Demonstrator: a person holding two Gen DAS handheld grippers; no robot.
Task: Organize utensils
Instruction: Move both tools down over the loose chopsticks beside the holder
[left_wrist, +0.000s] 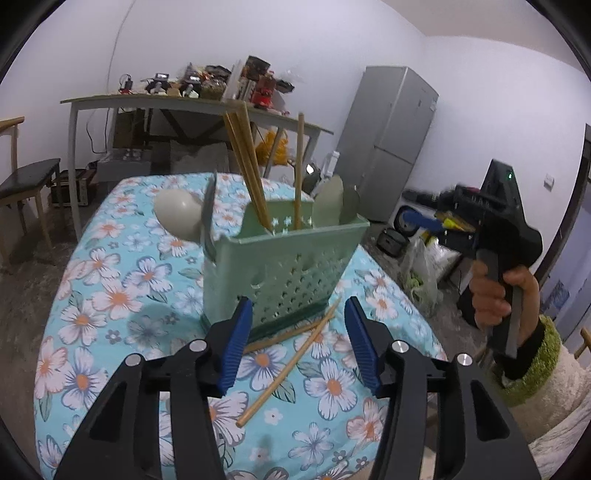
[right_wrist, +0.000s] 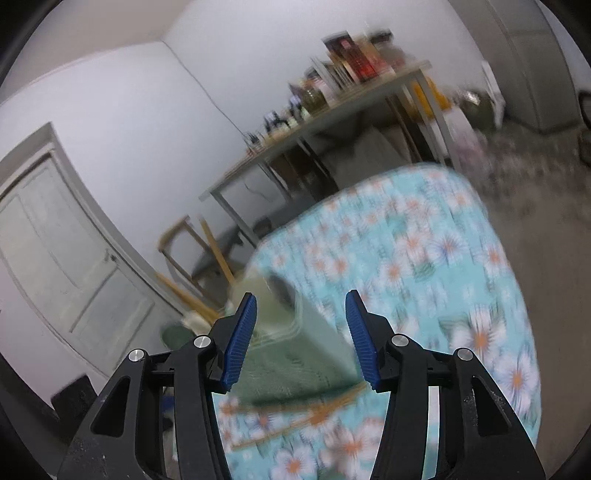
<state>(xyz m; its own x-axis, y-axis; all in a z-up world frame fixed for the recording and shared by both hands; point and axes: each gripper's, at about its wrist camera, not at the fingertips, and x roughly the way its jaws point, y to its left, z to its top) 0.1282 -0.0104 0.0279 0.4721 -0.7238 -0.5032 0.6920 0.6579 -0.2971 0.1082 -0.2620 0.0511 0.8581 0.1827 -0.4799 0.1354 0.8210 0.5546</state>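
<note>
White walls enclose the room; a grey fridge (left_wrist: 388, 140) stands at the back right and a cluttered side table (left_wrist: 192, 103) runs along the far wall. No brand, label or writing on any item can be read.

Nearer, a table carries a floral cloth (left_wrist: 110, 295). On it stands a green perforated caddy (left_wrist: 284, 258), tilted in the left view. It holds chopsticks (left_wrist: 247, 166), upright and leaning, one pale spoon (left_wrist: 177, 214) at its left end, and green spoon handles (left_wrist: 334, 203) at its right end. Two loose chopsticks (left_wrist: 291, 362) lie crossed on the cloth just in front of the caddy.

Left gripper (left_wrist: 297, 345) hovers over the loose pair, level with the table, fingers spread and grasping nothing.

Right gripper (right_wrist: 301, 341) is seen blurred. Its fingers are spread, empty, angled down at the caddy's end. From the left view, the right hand (left_wrist: 498, 295) grips the handle well off the table's right edge.
</note>
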